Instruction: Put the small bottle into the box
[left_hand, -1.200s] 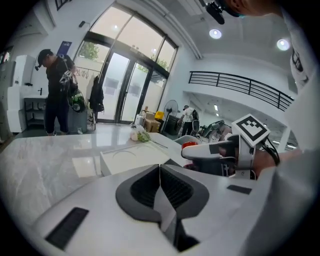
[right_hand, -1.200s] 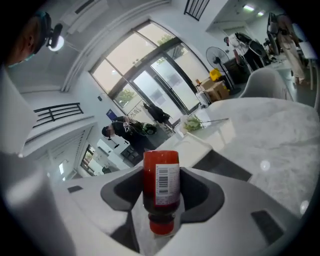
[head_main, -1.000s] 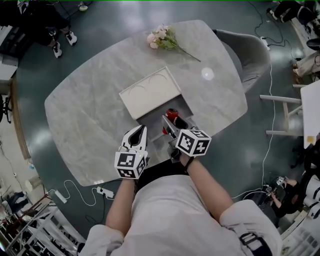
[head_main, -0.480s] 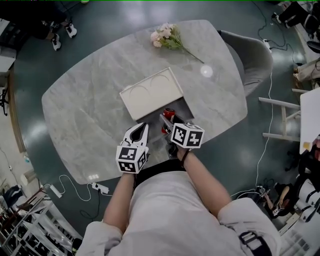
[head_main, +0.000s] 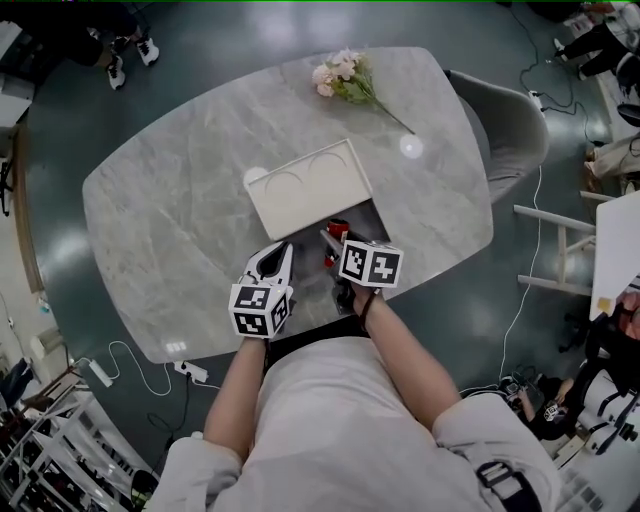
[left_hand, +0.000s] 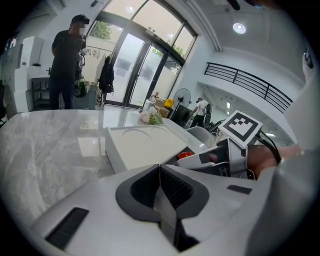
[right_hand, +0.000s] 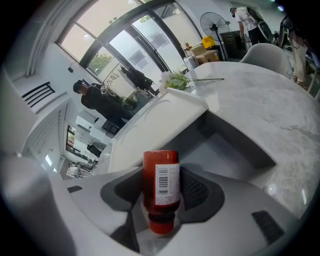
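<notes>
Right gripper view gives the closest look: the right gripper (right_hand: 161, 175) is squeezed tight on the small bottle (right_hand: 161, 189). The bottle is red with a white label. Its cap end points back at the camera and its flat bottom points out at the box (right_hand: 235, 150). The pads hold it round the middle, one on each side of the label. I think that is the best place to hold it, because the cap end is thin and could slip out. The bottle looks like light, hard plastic with smooth sides, so it may slide if the squeeze goes loose. It does not look easy to break.

Next to it, the left gripper (left_hand: 159, 182) has its jaws pressed together with nothing between them. It hangs over the near part of the counter (head_main: 180, 200).

A little further on, the grey box lies open on the counter, just in front of the bottle. From above, the bottle is at the near side of the box. I cannot tell if it is over the inside yet. A white lid (head_main: 310, 187) lies right at the far side of the box.

Far off, pink flowers (head_main: 340, 75) lie at the far end of the counter, and a grey chair (head_main: 505, 115) stands beside it. A person (left_hand: 67, 60) in dark clothes stands by the glass doors.
</notes>
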